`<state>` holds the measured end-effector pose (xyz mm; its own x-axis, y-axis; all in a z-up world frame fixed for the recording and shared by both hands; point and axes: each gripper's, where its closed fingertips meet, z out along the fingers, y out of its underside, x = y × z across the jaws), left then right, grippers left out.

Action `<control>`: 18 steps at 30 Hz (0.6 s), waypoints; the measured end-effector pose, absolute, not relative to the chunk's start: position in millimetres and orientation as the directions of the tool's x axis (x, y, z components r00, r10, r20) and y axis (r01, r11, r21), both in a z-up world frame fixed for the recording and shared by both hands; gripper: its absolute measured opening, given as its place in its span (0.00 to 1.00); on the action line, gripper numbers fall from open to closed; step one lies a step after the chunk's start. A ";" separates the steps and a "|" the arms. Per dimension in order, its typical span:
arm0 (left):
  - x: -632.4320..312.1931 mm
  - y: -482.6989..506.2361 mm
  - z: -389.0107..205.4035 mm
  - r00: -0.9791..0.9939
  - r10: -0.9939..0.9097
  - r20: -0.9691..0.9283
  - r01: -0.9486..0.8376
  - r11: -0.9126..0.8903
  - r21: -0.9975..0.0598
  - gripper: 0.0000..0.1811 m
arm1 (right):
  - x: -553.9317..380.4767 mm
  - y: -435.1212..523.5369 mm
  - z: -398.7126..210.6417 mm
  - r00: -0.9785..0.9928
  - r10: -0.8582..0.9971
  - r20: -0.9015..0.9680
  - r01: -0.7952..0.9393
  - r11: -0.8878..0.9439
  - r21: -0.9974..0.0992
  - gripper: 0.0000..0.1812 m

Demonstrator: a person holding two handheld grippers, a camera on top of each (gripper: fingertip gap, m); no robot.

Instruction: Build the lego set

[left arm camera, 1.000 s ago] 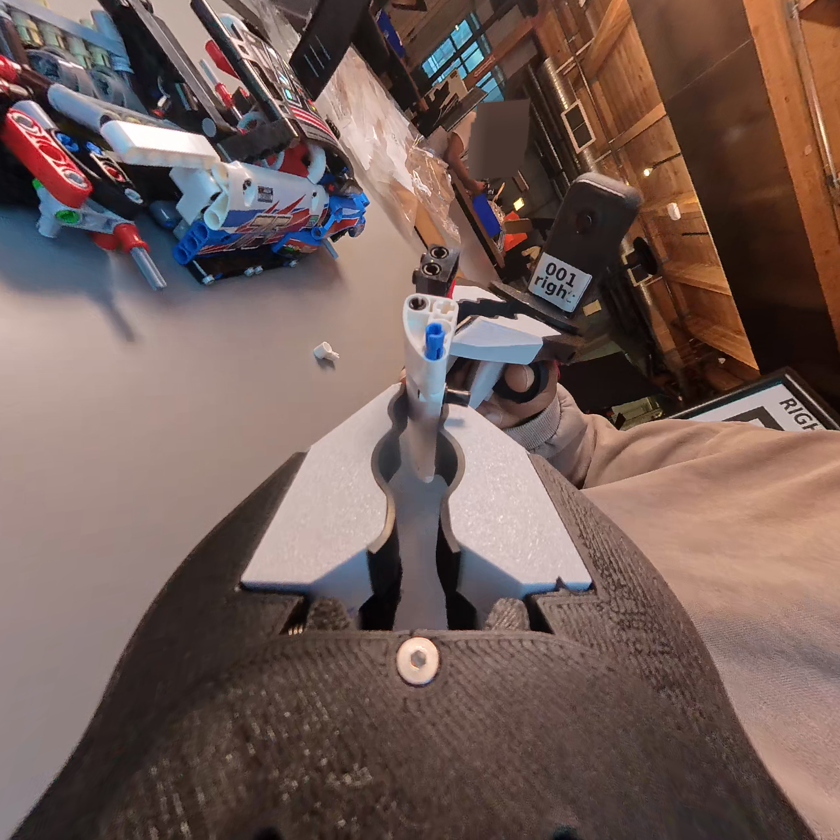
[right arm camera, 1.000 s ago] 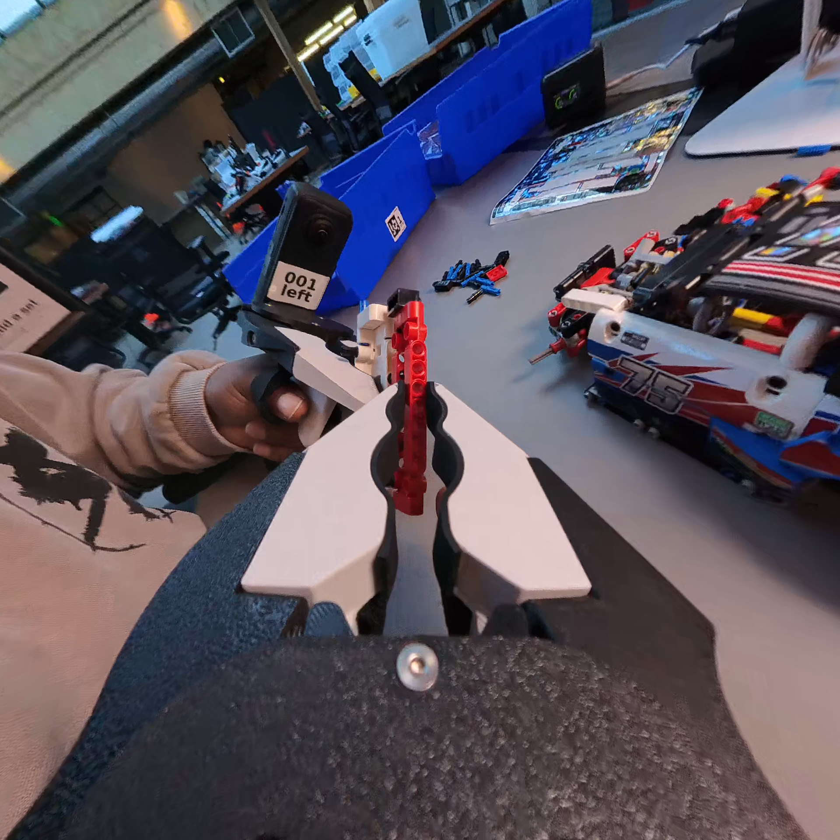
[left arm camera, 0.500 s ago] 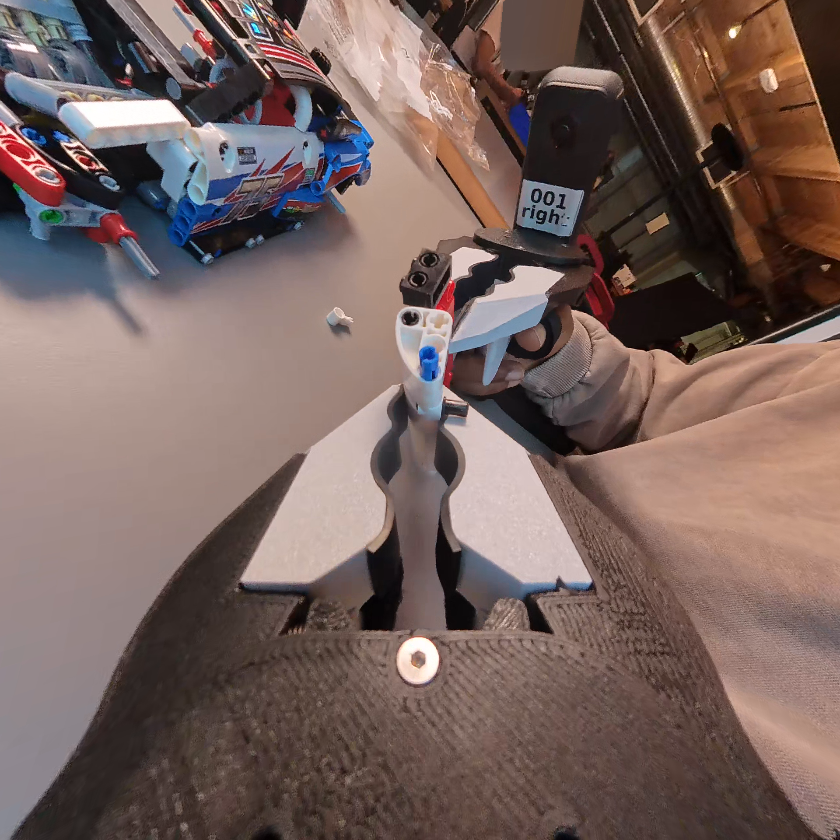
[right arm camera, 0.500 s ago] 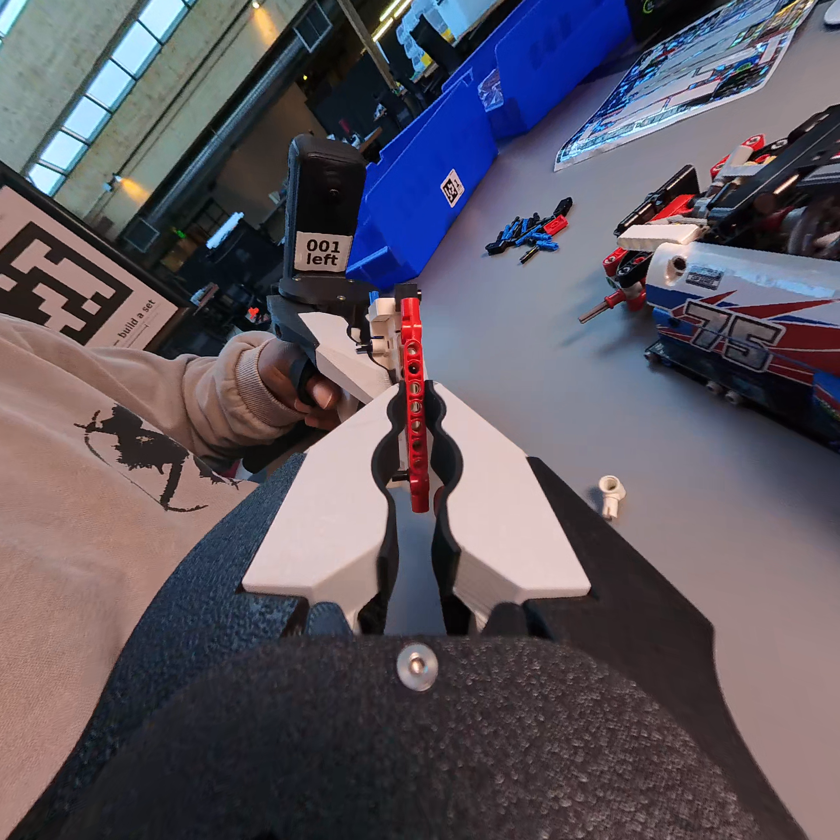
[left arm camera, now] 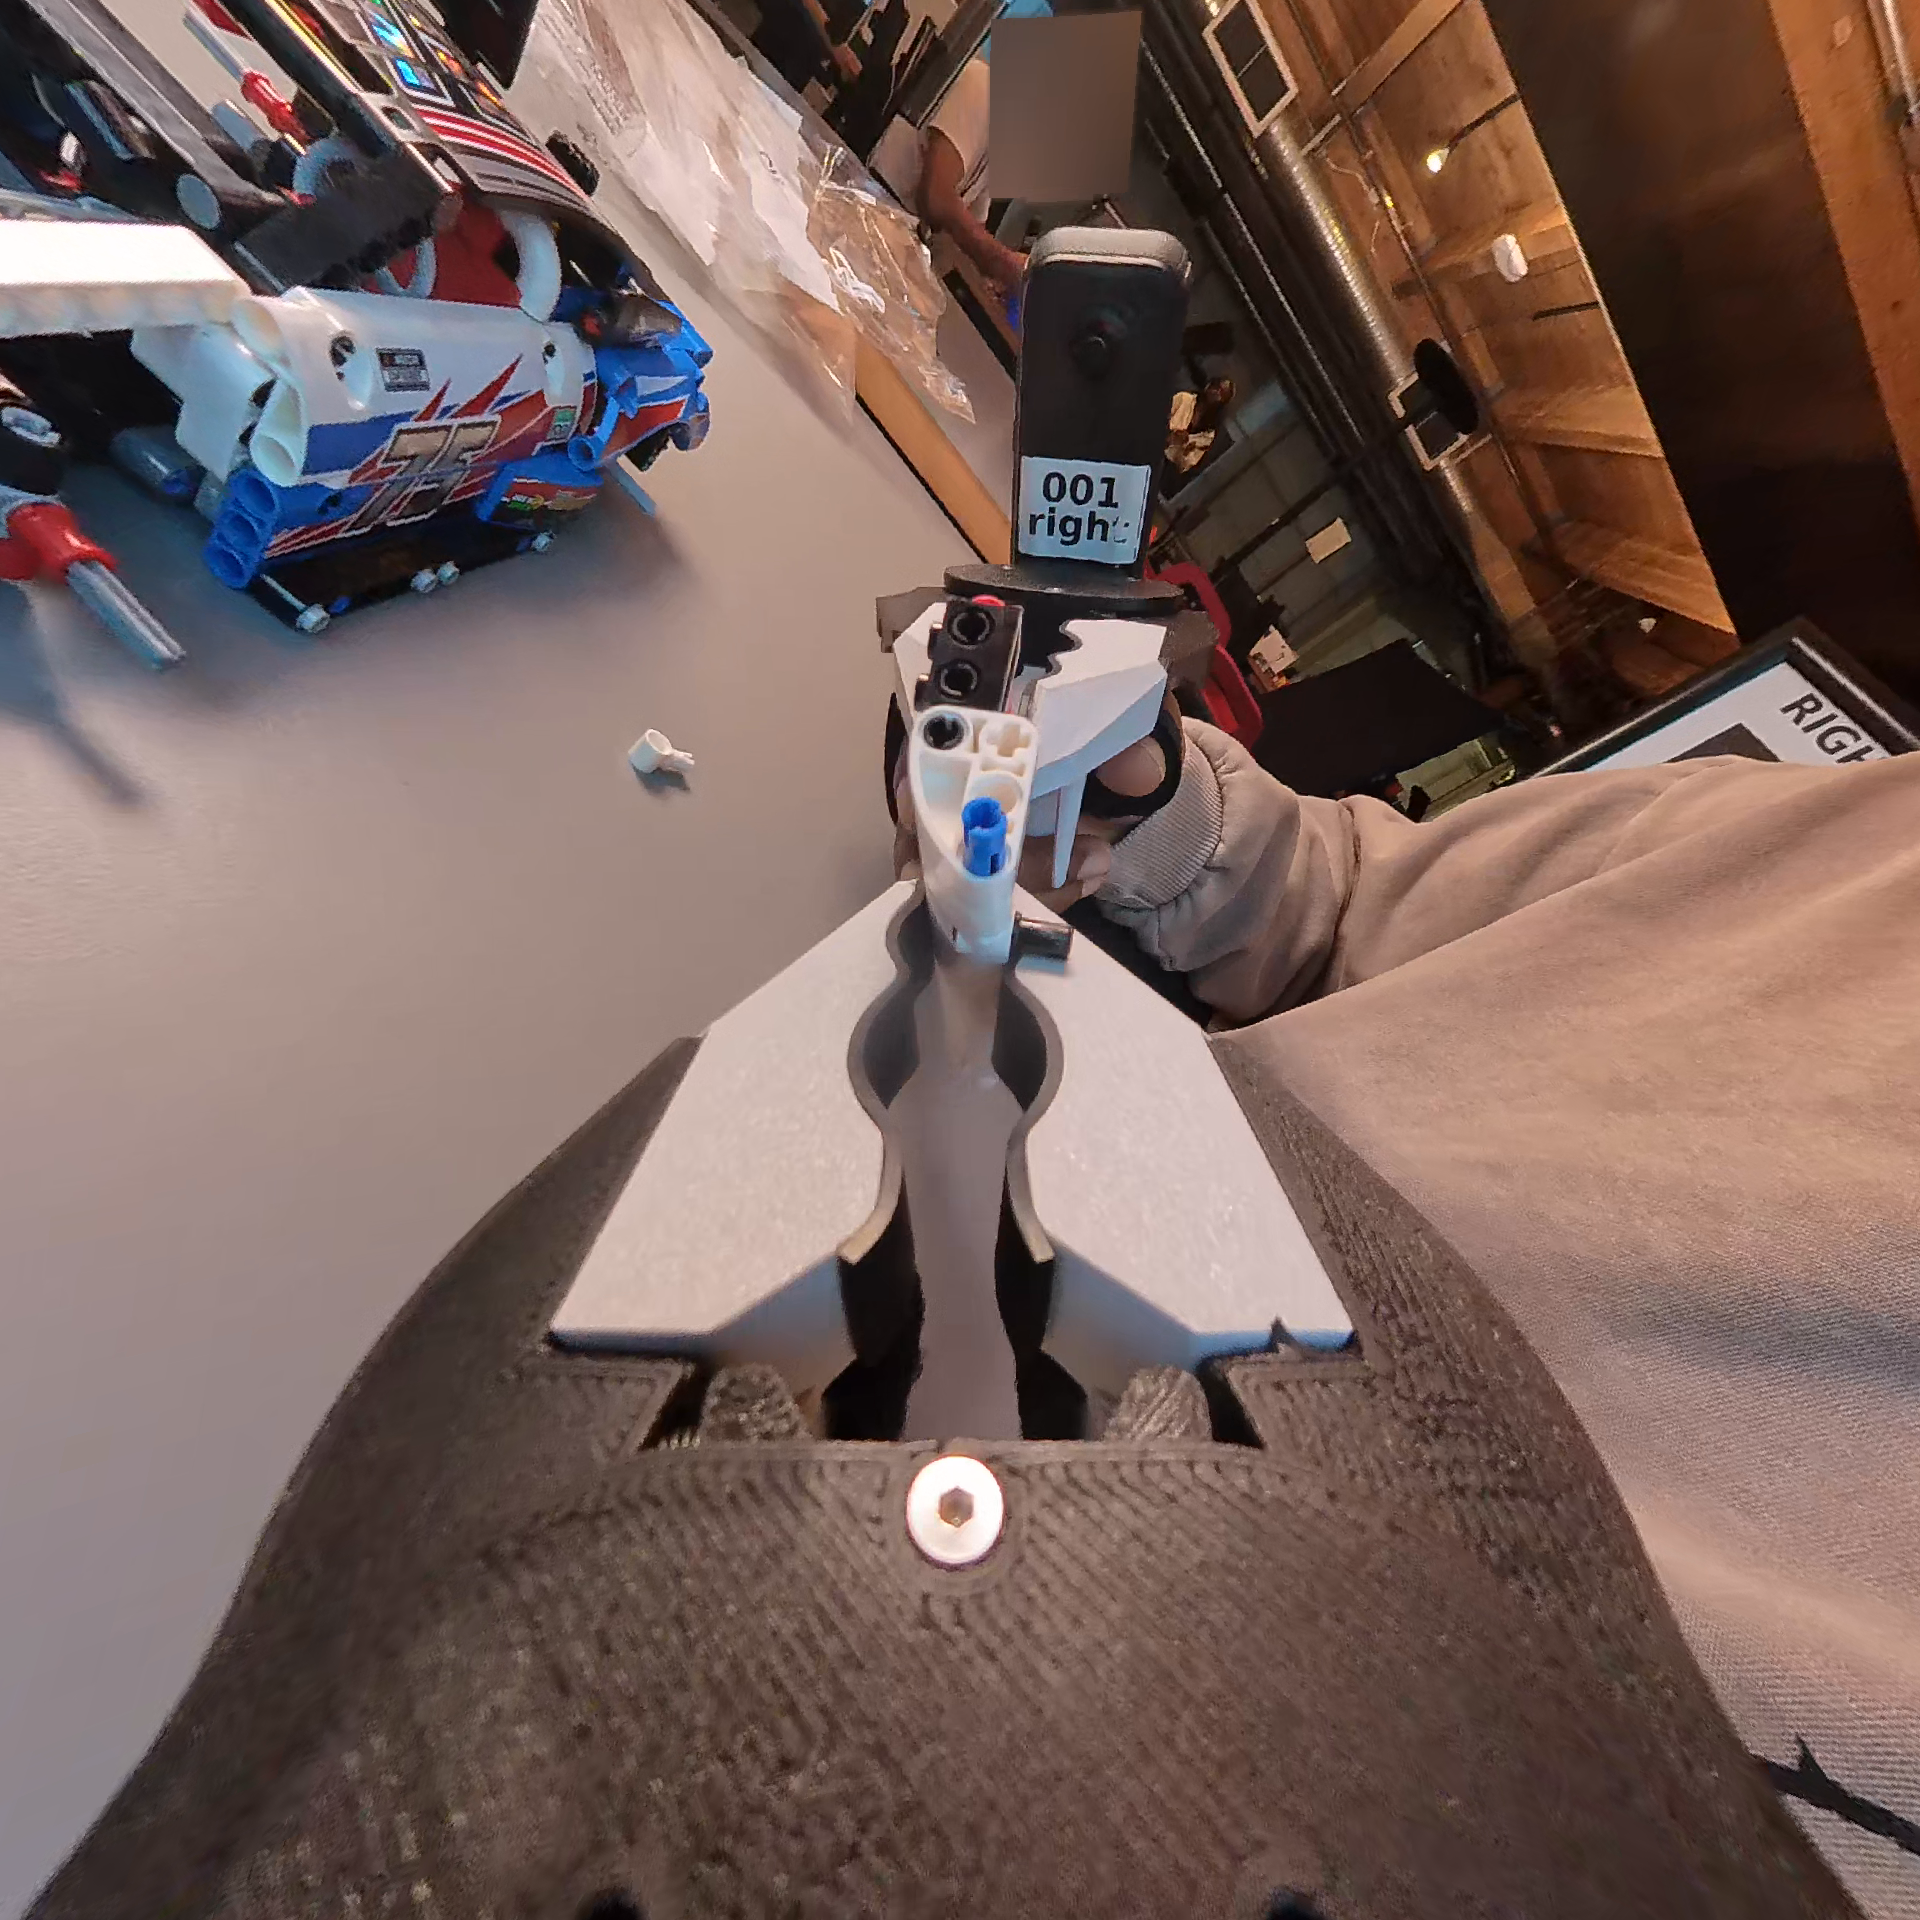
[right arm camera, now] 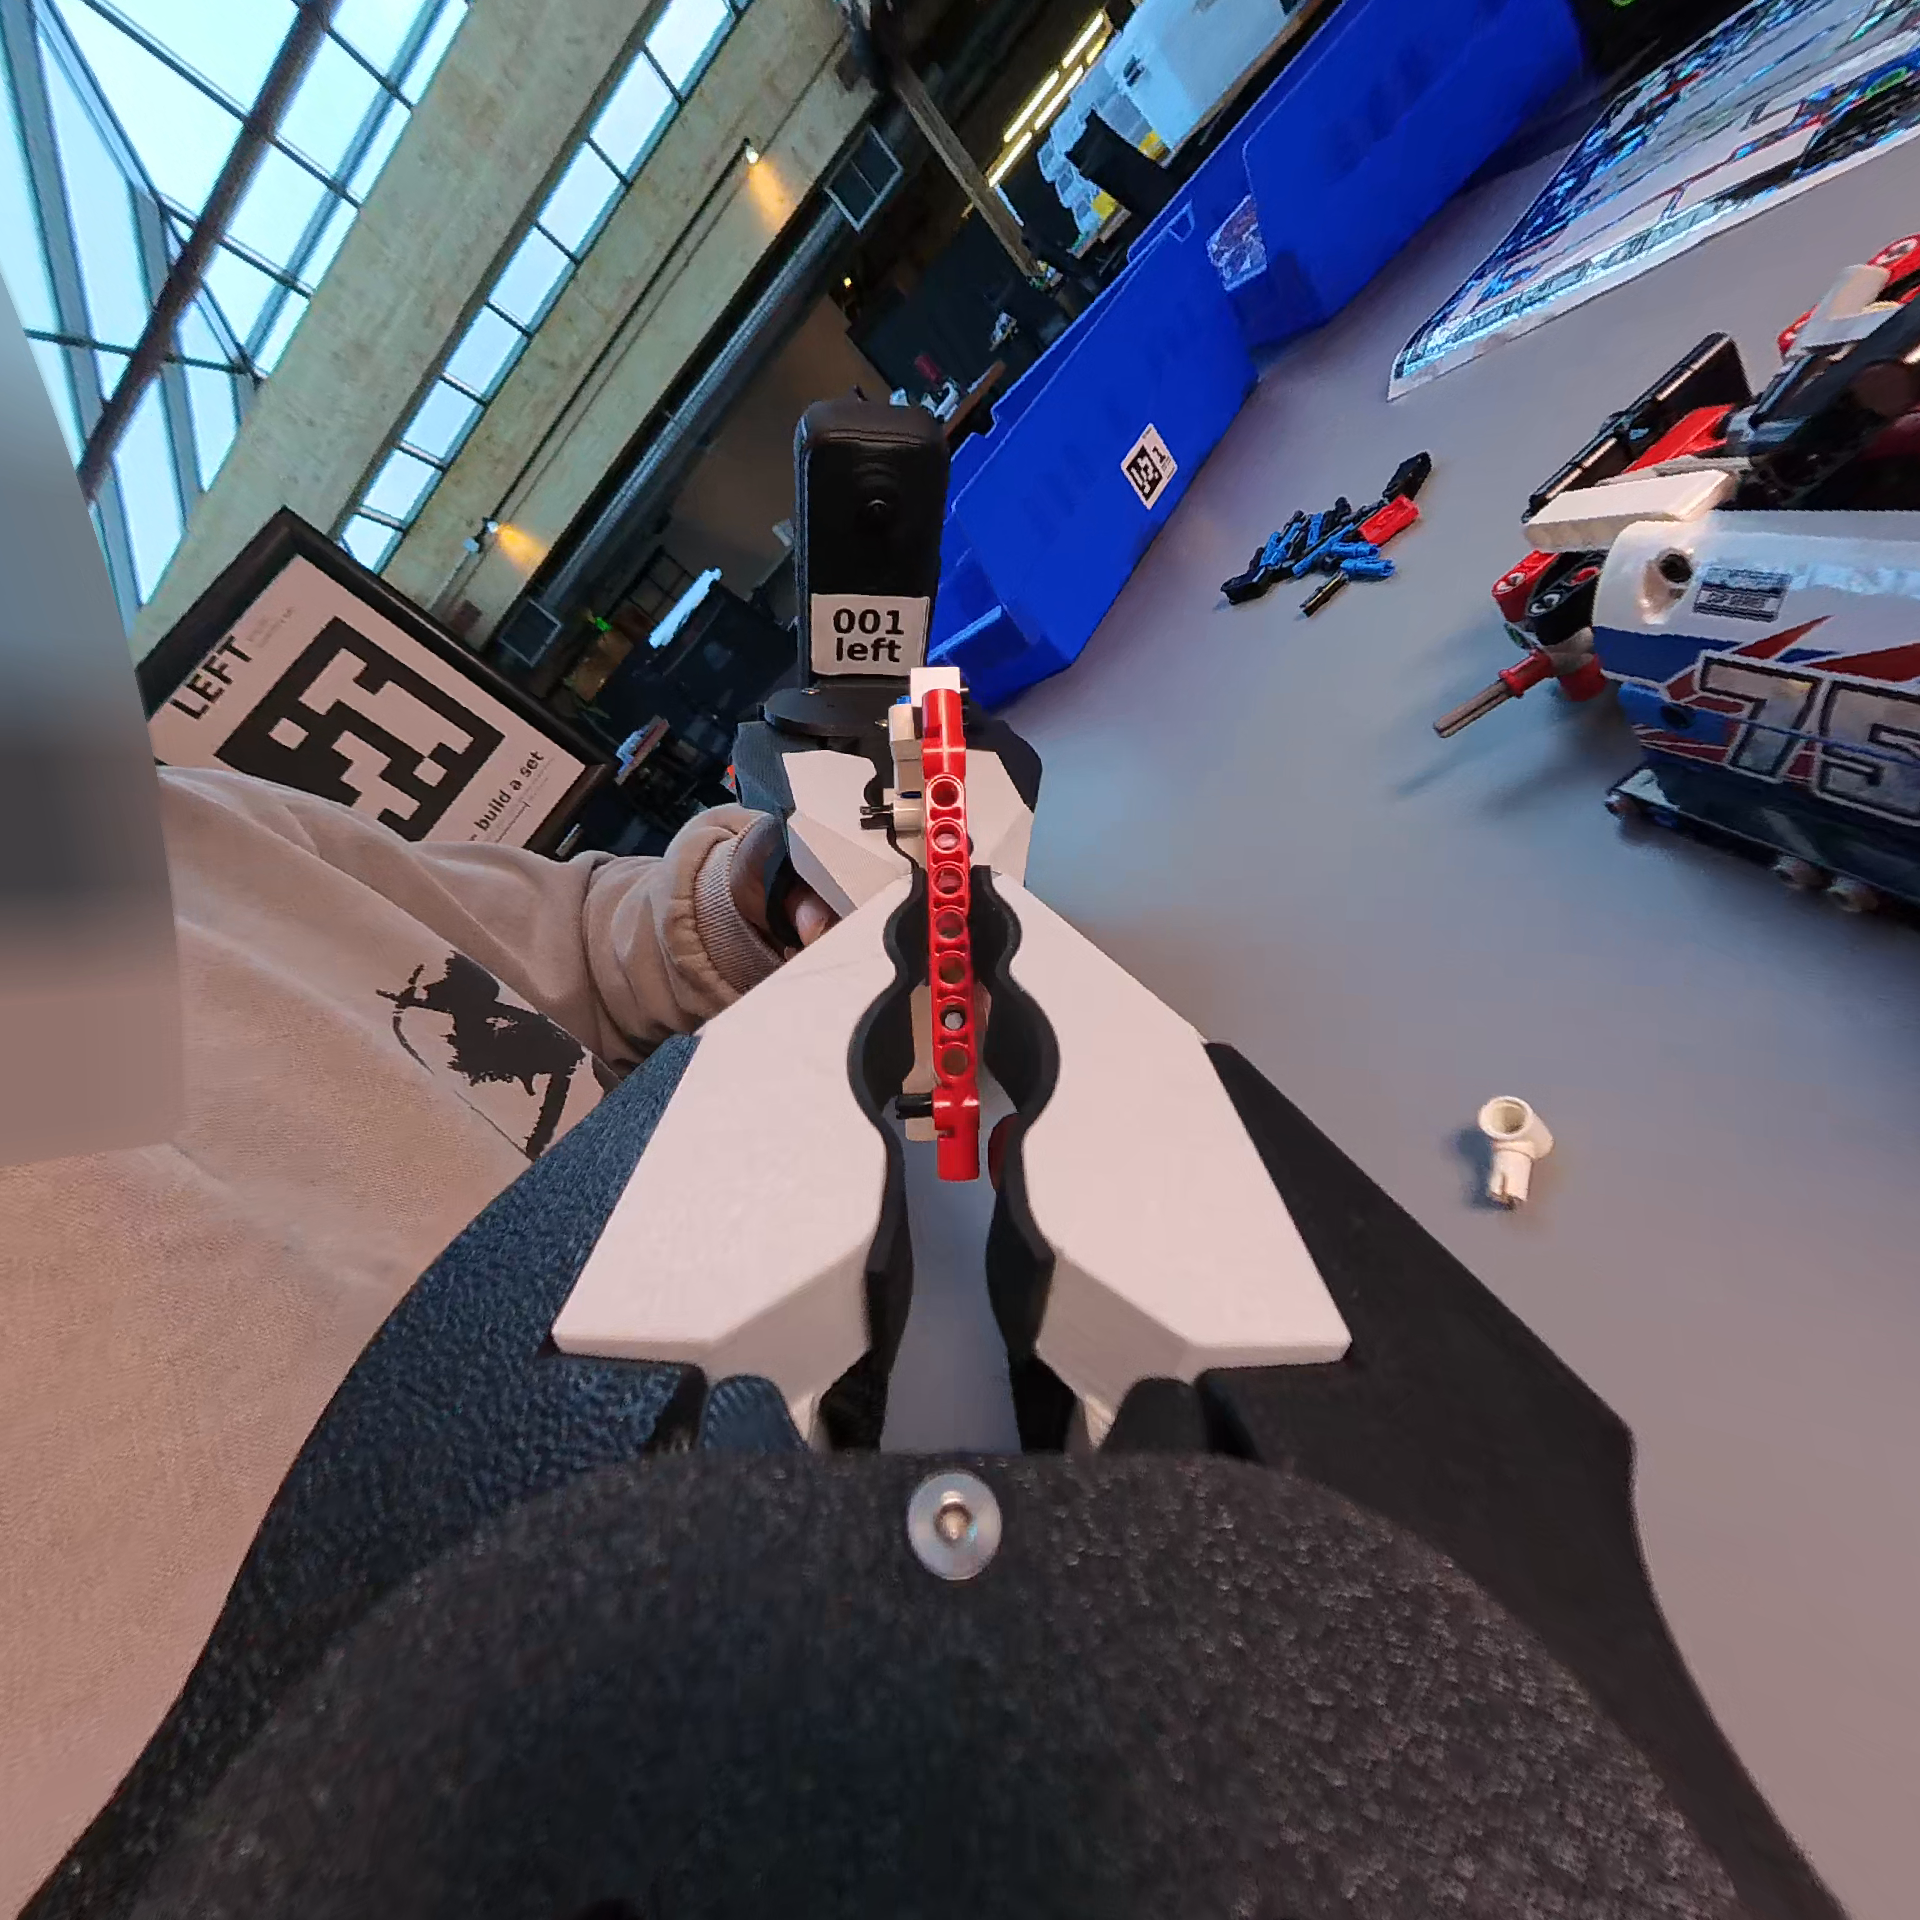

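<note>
My left gripper (left arm camera: 961,940) is shut on a white curved panel piece (left arm camera: 971,821) with a blue pin (left arm camera: 982,826) in it. My right gripper (right arm camera: 951,914) is shut on a long red beam with holes (right arm camera: 948,935) that carries a black connector (left arm camera: 971,655) at its far end. The two pieces are held tip to tip in the air above the grey table (right arm camera: 1299,935), and the white piece (right arm camera: 909,748) lies against the beam's left side. A part-built white, blue and red race car (left arm camera: 416,436) stands on the table; the right wrist view shows it at right (right arm camera: 1766,665).
A small white connector (right arm camera: 1512,1143) lies loose on the table, also in the left wrist view (left arm camera: 657,750). A heap of blue and black pins (right arm camera: 1320,540), blue bins (right arm camera: 1101,436) and an instruction sheet (right arm camera: 1662,187) lie farther off. My beige sleeves fill the near side. Less than 4 cm separates the two grippers' tips.
Both grippers have tilted and lifted, and the two held pieces have come closer together, tip against tip. The car has slid toward the edge of each view.
</note>
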<state>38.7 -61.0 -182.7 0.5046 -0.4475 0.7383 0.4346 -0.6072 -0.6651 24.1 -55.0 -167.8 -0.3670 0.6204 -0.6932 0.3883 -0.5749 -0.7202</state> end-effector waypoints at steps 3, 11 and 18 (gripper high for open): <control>38.6 -59.9 -180.4 0.478 -0.448 0.755 0.450 -0.614 -0.649 0.03 | 23.3 -53.4 -165.1 -0.371 0.629 -0.683 0.385 -0.566 -0.729 0.03; 34.9 -59.3 -169.3 0.461 -0.473 0.751 0.474 -0.584 -0.659 0.03 | 34.9 -52.6 -166.1 -0.426 0.715 -0.555 0.443 -0.370 -0.817 0.07; 31.2 -61.8 -164.9 0.434 -0.476 0.765 0.524 -0.558 -0.644 0.03 | 35.5 -64.2 -168.8 -0.441 0.661 -0.606 0.450 -0.422 -0.787 0.02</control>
<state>31.2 -61.8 -164.9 0.4343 -0.4758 0.7649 0.5236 -0.5576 -0.6442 35.5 -64.2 -168.8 -0.4414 0.6613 -0.6064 0.4498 -0.4217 -0.7873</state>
